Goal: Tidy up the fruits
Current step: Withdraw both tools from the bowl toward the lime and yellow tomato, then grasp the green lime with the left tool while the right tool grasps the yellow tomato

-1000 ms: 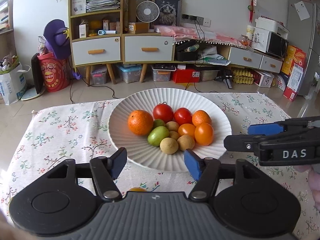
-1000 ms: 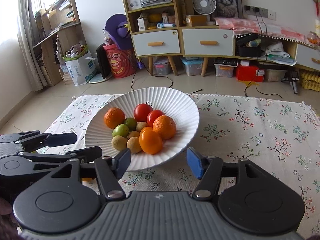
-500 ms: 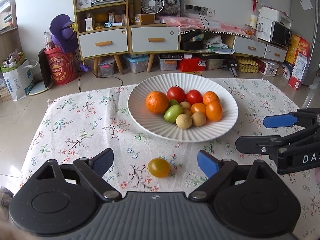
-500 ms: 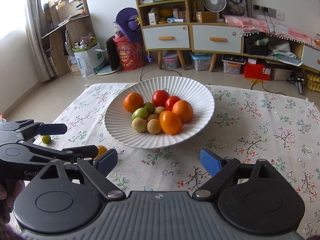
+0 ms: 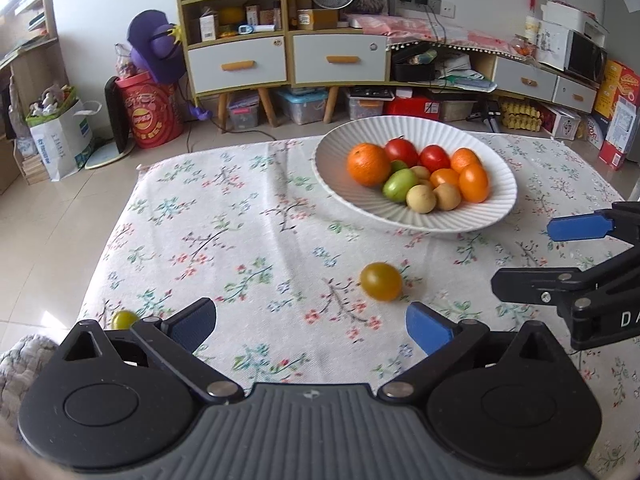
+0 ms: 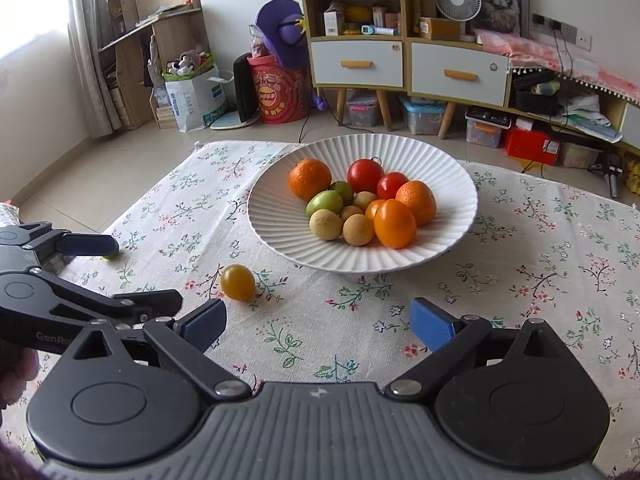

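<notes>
A white ribbed plate (image 5: 332,168) (image 6: 280,240) on the flowered cloth holds oranges, red tomatoes, green fruits and tan fruits. A yellow-orange tomato (image 5: 381,281) (image 6: 237,282) lies loose on the cloth in front of the plate. A small green-yellow fruit (image 5: 124,319) (image 6: 111,256) lies near the cloth's left edge, partly hidden by a finger. My left gripper (image 5: 312,324) (image 6: 132,274) hangs just short of the yellow tomato. Its jaws are opening and nothing is between them. My right gripper (image 6: 320,320) (image 5: 548,254) is beside it, jaws also opening and empty.
The flowered cloth (image 5: 224,216) covers a low table with tiled floor around it. Behind stand a cabinet with drawers (image 5: 280,60), a red drum (image 5: 150,114), storage boxes and a paper bag (image 5: 60,140). A hand (image 6: 16,372) holds the left gripper.
Both grippers have drawn back from the plate and their jaws have spread wider. The yellow tomato and the small green fruit have come into view on the cloth.
</notes>
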Available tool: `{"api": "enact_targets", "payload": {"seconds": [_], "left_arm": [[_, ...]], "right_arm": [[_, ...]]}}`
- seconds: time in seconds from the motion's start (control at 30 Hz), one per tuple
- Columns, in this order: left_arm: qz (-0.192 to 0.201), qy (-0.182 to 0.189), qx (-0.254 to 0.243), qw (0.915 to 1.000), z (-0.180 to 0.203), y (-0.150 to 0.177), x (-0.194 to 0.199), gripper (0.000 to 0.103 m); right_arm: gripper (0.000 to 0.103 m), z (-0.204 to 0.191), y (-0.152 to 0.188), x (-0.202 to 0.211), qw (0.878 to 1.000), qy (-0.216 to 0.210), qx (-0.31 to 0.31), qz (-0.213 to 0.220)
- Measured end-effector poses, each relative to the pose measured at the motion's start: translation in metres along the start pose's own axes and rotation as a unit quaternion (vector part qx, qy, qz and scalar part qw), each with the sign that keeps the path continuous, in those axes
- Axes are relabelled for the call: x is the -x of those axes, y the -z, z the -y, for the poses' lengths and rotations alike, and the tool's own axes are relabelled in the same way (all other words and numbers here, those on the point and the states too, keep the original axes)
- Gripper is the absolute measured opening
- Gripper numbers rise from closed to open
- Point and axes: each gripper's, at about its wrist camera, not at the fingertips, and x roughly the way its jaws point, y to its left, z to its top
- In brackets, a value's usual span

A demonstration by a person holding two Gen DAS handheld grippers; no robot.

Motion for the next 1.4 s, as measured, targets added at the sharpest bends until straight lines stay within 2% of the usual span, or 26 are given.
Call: {"api": "enact_targets", "payload": {"seconds": [0.5,0.77,0.9,1.13,1.4], "left_arm": [[-0.017,-0.057,0.033,0.9976,-0.059,0.028,-0.003,0.103],[0.013,-0.069,0.056,0.996,-0.081,0.035,-0.012,0.103],[0.017,-0.067,0.071,0.9951,-0.086,0.04,-0.016,0.103],[0.011,-0.059,0.096,0.9936,-0.09,0.041,-0.018,0.087],[0.025,-0.064,0.107,0.9919,-0.096,0.039,-0.02,0.07]], "right_arm": [[0.098,-0.024,0.015,-0.021,1.0,0.0,0.012,-0.025],[0.098,-0.037,0.024,-0.034,0.999,-0.008,0.038,-0.036],[0.098,-0.04,0.025,-0.036,0.998,-0.003,0.054,-0.025],[0.095,-0.046,0.02,-0.044,0.998,0.0,0.069,-0.009],[0.073,-0.055,0.012,-0.05,0.997,-0.007,0.083,-0.002]]}}
